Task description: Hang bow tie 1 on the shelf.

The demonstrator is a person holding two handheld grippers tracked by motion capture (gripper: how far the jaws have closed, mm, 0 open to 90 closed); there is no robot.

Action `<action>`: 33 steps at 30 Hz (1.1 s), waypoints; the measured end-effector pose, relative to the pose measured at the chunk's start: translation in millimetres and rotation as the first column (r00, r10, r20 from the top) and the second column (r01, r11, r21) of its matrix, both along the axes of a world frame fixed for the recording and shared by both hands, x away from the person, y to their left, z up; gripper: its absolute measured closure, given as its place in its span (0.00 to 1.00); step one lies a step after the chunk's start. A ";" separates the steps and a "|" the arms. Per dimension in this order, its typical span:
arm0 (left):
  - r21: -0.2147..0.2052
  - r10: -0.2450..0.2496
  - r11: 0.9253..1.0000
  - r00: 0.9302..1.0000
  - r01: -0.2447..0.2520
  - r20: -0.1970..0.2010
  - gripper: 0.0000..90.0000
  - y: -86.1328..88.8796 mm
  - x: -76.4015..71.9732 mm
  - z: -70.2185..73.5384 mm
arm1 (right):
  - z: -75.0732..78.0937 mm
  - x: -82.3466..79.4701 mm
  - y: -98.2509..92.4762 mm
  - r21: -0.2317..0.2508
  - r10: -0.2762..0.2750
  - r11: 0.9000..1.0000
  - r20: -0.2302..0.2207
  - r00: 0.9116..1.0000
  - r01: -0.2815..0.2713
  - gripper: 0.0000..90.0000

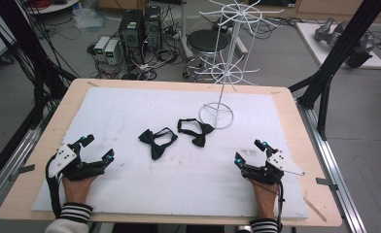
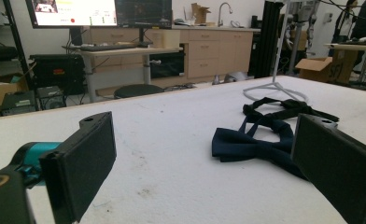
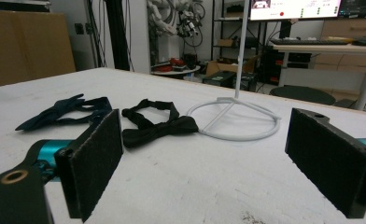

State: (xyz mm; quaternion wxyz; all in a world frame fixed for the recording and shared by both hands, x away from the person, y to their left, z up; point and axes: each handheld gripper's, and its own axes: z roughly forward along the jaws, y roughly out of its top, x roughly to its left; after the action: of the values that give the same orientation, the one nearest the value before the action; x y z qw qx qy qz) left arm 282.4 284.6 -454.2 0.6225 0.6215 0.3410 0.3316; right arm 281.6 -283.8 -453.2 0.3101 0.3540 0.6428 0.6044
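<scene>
Two bow ties lie mid-table on the white mat (image 1: 130, 107). The dark navy bow tie (image 1: 156, 140) (image 2: 253, 144) (image 3: 59, 112) is the left one. The black bow tie (image 1: 196, 130) (image 2: 284, 108) (image 3: 155, 123) lies to its right, beside the ring base of a white wire rack (image 1: 216, 115) (image 3: 235, 122). My left gripper (image 1: 97, 148) (image 2: 204, 163) rests low on the mat at the front left, open, nothing between its pads. My right gripper (image 1: 250, 151) (image 3: 204, 158) rests at the front right, open too, pointing toward the black tie and the rack base.
The rack's tall stem and wire arms (image 1: 232, 29) rise over the back of the table. The wooden table edge (image 1: 295, 111) frames the mat. Beyond it stand a stool (image 1: 207, 42), computer towers (image 1: 139, 26) and black frame posts (image 1: 339, 53).
</scene>
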 end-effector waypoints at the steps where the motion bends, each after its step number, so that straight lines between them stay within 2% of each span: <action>1: 0.000 0.000 1.000 1.000 0.000 0.000 0.08 0.0 0.0 0.0 | 0.0 0.0 0.0 0.000 0.000 1.000 0.000 1.000 0.000 0.12; 13: -0.006 -0.004 1.000 1.000 0.004 -0.005 0.08 1.0 0.7 0.1 | 0.1 0.0 0.0 0.001 0.000 1.000 -0.001 1.000 0.000 0.12; 19: -0.024 -0.022 0.999 1.000 0.021 -0.018 0.08 2.9 2.4 0.6 | 0.1 0.4 -0.4 -0.001 0.002 1.000 0.002 1.000 -0.002 0.12; 23: -0.010 -0.030 1.000 0.999 0.030 -0.030 0.08 4.8 3.4 2.2 | 0.1 0.3 -0.4 -0.001 0.002 1.000 0.001 1.000 -0.002 0.12; 27: -0.005 -0.046 0.999 0.998 0.046 -0.032 0.08 8.6 5.1 10.8 | 0.0 0.4 -0.5 0.002 0.001 1.000 0.001 1.000 -0.001 0.12; 30: 0.001 -0.075 0.997 0.997 0.075 -0.033 0.08 12.5 9.1 24.8 | 0.0 0.5 -0.5 0.001 0.001 1.000 0.002 1.000 -0.001 0.12; 31: 0.001 -0.075 0.997 0.997 0.075 -0.033 0.08 12.5 9.1 24.8 | 0.0 0.5 -0.5 0.001 0.000 1.000 0.002 1.000 0.000 0.12; 33: 0.017 -0.096 0.995 0.995 0.097 -0.039 0.08 14.1 13.2 34.2 | 0.0 0.1 -0.2 0.005 0.002 1.000 -0.003 1.000 -0.002 0.12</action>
State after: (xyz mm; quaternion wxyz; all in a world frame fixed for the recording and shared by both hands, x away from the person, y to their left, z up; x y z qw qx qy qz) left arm 295.6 298.7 -420.0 0.6251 0.6494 0.3195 0.2924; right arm 281.7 -284.0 -453.2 0.3079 0.3549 0.6422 0.6057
